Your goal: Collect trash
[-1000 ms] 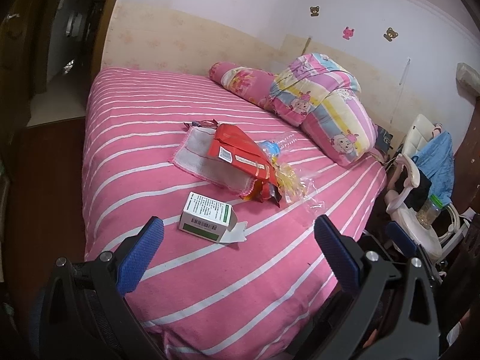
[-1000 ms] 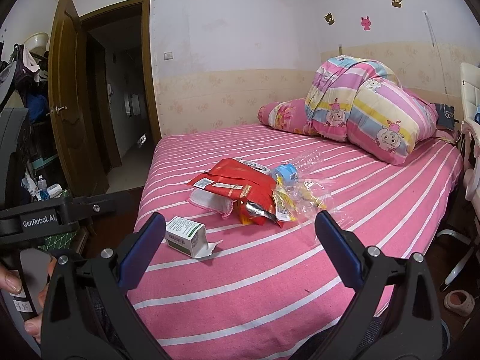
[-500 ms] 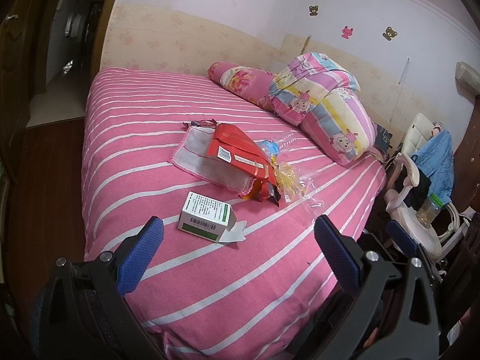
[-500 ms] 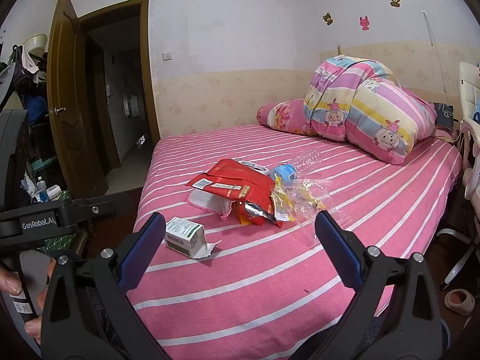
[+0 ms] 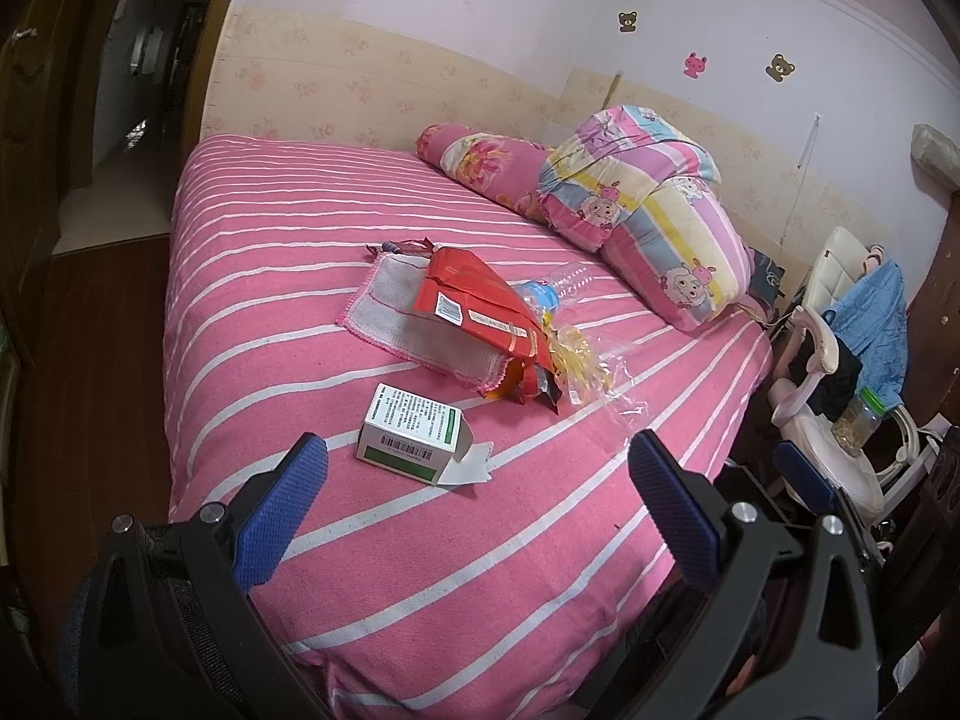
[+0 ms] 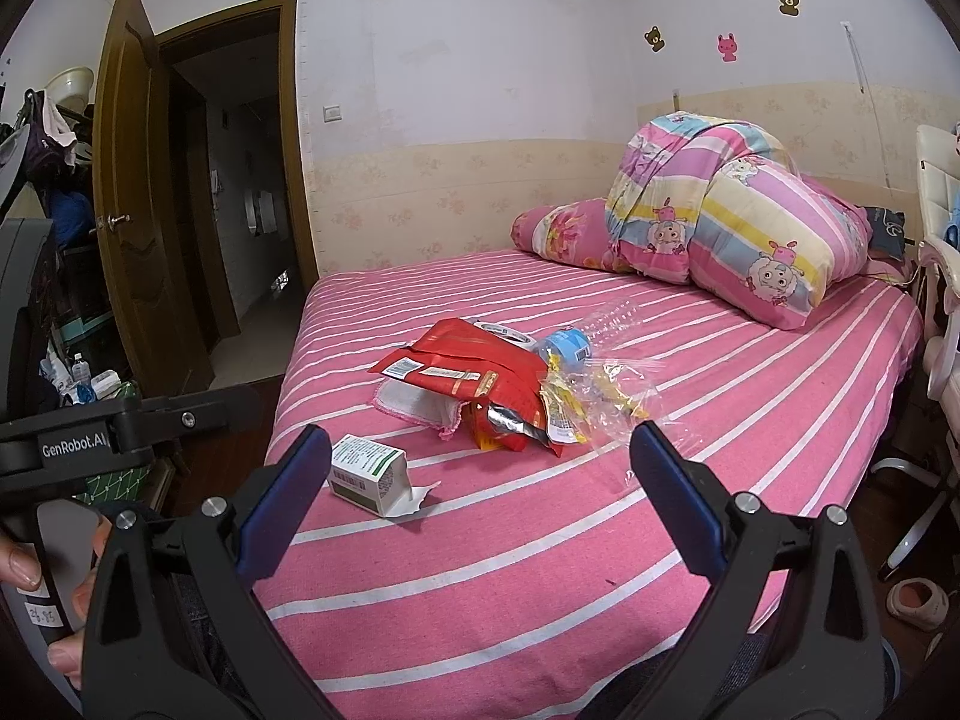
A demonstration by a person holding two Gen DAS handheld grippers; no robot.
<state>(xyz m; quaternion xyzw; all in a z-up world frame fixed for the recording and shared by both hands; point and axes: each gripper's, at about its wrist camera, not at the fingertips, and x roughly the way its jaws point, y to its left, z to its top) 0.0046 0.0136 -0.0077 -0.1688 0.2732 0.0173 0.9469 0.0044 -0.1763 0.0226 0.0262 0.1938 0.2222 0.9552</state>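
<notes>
Almost nothing has changed since a moment ago. The left hand-held gripper (image 5: 477, 471) and the right hand-held gripper (image 6: 480, 462) both still hang over the near edge of the bed (image 5: 420, 588), spread wide and holding nothing. The trash has not moved: the small white and green box (image 5: 411, 435) lies closest, flap torn open. Behind it the red snack bag (image 5: 480, 309) lies on a white cloth (image 5: 414, 330), touching the clear wrapper (image 5: 585, 363) and crushed plastic bottle (image 5: 555, 288).
</notes>
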